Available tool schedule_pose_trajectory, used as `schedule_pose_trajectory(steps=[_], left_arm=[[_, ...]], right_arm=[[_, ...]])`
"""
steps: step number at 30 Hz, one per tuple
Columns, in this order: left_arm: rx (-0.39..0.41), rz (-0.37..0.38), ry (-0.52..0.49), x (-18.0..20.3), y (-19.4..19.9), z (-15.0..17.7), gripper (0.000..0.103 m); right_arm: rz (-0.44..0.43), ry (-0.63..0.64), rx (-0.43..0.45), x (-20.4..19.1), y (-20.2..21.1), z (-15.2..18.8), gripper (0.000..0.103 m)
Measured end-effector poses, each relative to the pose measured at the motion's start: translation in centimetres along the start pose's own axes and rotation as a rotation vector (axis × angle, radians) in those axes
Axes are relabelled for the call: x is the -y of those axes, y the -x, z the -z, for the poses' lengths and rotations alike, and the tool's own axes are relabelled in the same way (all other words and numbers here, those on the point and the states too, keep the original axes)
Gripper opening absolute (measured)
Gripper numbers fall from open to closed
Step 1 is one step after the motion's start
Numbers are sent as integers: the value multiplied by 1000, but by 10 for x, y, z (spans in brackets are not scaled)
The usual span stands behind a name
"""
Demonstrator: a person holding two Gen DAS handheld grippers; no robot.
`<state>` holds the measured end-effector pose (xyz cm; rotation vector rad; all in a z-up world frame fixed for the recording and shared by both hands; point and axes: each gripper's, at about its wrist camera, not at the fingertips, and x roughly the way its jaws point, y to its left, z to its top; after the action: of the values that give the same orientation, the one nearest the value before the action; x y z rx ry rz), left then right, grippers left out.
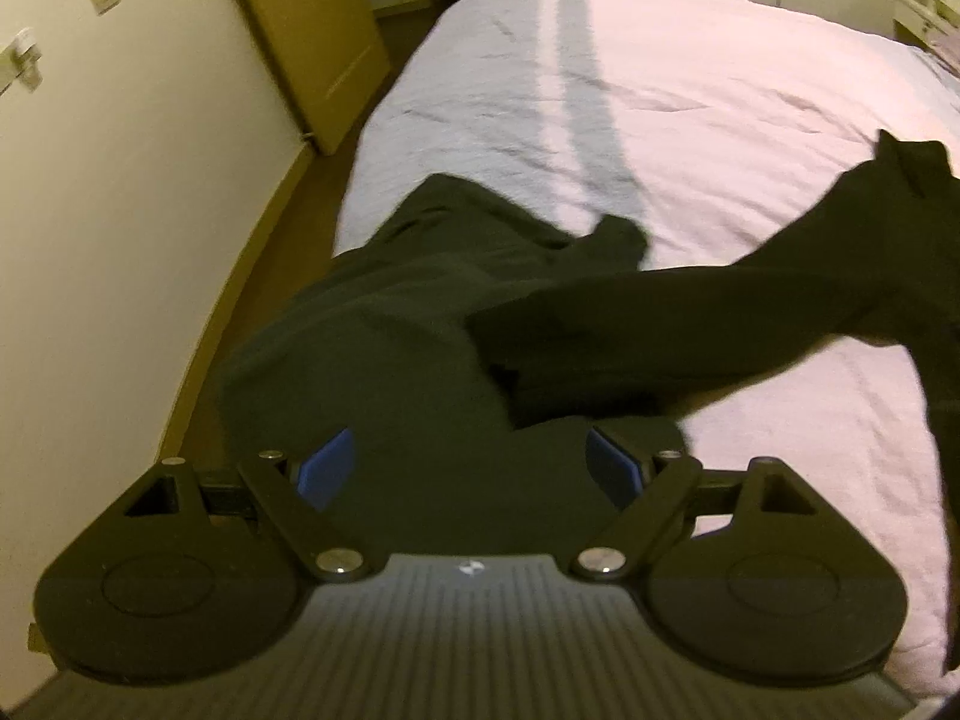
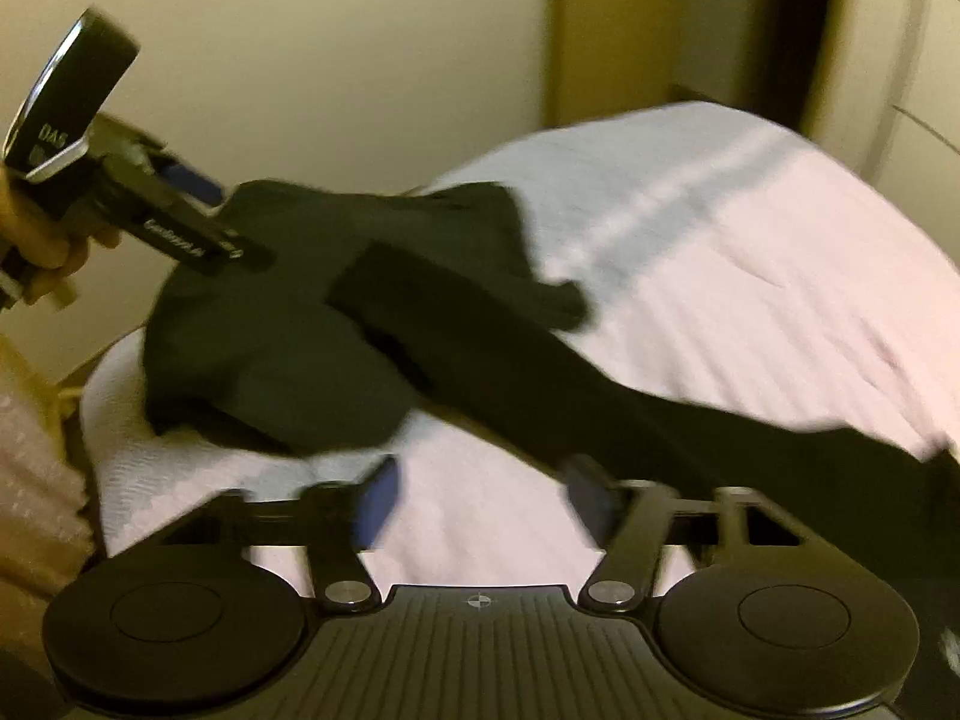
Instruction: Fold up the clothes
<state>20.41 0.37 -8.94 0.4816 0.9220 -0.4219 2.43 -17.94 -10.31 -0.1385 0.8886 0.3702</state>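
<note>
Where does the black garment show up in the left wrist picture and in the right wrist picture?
Left wrist view: the black garment fills the lower middle, between the open left gripper fingers, one sleeve stretching up right.
Right wrist view: it lies left of centre, its sleeve running down right past the right gripper.
Shared landmark: the pale bed cover beneath it.

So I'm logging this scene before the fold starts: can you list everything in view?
garment: one, black, on the near-left of the bed, one long part stretched right
bed: one, pale pink cover
wall: cream, left of the bed
door: one, yellowish wood, beyond the bed's far-left corner
left gripper: open, blue pads, over the garment
right gripper: open, blurred
hand: one, holding the left gripper's handle
</note>
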Motion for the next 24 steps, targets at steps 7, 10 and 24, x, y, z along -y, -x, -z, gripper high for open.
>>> schedule_pose_trajectory(steps=[7, 10, 24], left_arm=[[7, -45, -19, -24, -17, 13, 82], [0, -47, -1, -29, -23, 19, 82], [-22, -53, 48, -41, -37, 38, 82]], right_arm=[[-106, 264, 18, -54, -98, -49, 48], [-98, 360, 27, -73, -137, -63, 48], [-23, 437, -31, -85, -199, -78, 11]])
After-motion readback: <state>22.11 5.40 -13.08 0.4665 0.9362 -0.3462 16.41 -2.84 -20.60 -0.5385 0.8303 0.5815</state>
